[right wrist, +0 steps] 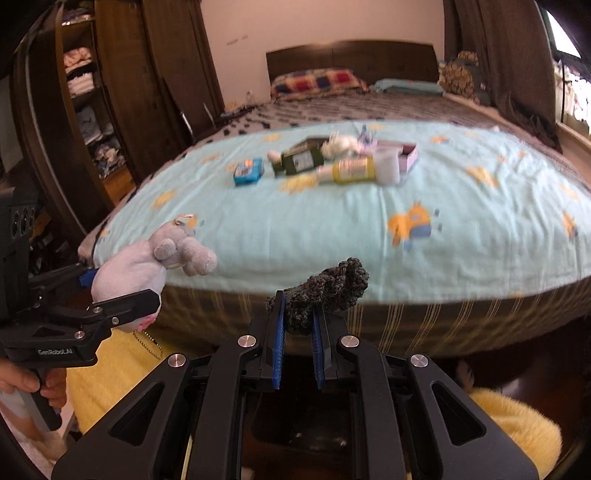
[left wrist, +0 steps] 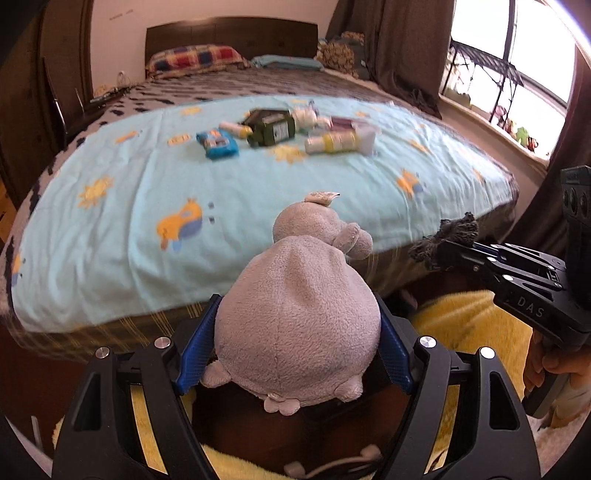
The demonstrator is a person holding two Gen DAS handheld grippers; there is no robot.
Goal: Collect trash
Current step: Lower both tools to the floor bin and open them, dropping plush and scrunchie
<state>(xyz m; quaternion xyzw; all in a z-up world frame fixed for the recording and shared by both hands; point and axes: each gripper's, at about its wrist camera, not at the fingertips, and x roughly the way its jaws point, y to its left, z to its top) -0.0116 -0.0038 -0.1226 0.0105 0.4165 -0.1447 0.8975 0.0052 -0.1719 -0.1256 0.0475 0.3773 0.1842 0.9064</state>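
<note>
My left gripper (left wrist: 297, 314) is shut on a grey plush toy (left wrist: 299, 314), held in front of the bed's foot edge; the toy also shows in the right wrist view (right wrist: 147, 266). My right gripper (right wrist: 298, 317) is shut on a dark grey knitted cloth (right wrist: 325, 288), also seen in the left wrist view (left wrist: 447, 240). On the light blue sheet (left wrist: 258, 192) lies a cluster of trash: a blue packet (left wrist: 218, 143), a dark green bottle (left wrist: 273, 127), a yellow-labelled bottle (left wrist: 334, 142), a white crumpled item (left wrist: 306, 116) and a small open box (right wrist: 404, 153).
A yellow fluffy rug (right wrist: 517, 424) lies on the floor below both grippers. The bed has a plaid pillow (left wrist: 195, 59) and a dark headboard (left wrist: 232, 35). A wardrobe with folded clothes (right wrist: 88, 107) stands left. Curtains and a window (left wrist: 509, 55) are right.
</note>
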